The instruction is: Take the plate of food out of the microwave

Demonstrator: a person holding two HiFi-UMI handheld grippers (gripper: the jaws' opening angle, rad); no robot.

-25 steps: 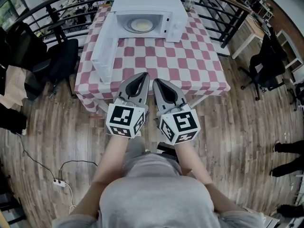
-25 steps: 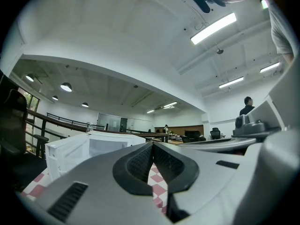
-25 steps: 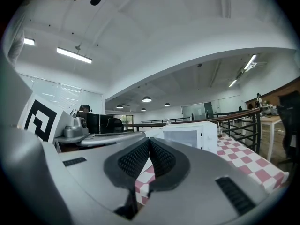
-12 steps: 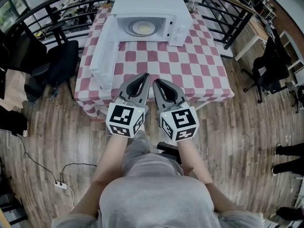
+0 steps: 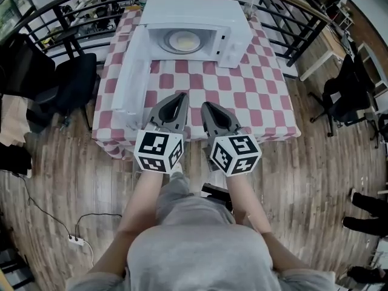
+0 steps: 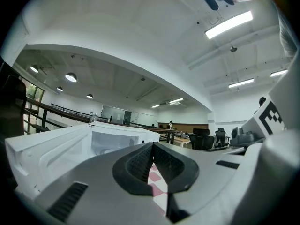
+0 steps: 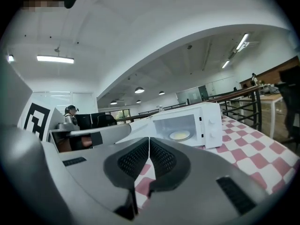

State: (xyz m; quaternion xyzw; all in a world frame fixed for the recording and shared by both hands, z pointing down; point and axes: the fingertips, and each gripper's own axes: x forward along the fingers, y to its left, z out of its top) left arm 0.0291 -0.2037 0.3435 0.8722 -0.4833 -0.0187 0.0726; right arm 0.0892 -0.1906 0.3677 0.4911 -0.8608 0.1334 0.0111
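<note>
Head cam steeply down; gripper cams low, fwd; all share microwave [image 5: 188, 11].

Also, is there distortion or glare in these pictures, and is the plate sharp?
Head view: fisheye bends the floorboards; the plate is small but clear. Left gripper view: dark round edges, a ceiling lamp glares. Right gripper view: same dark edges; plate fairly sharp.

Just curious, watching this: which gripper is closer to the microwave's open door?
Left. The left gripper hangs just to the right of the open door, near its outer end. The right gripper is farther off, on the left gripper's other side.
</note>
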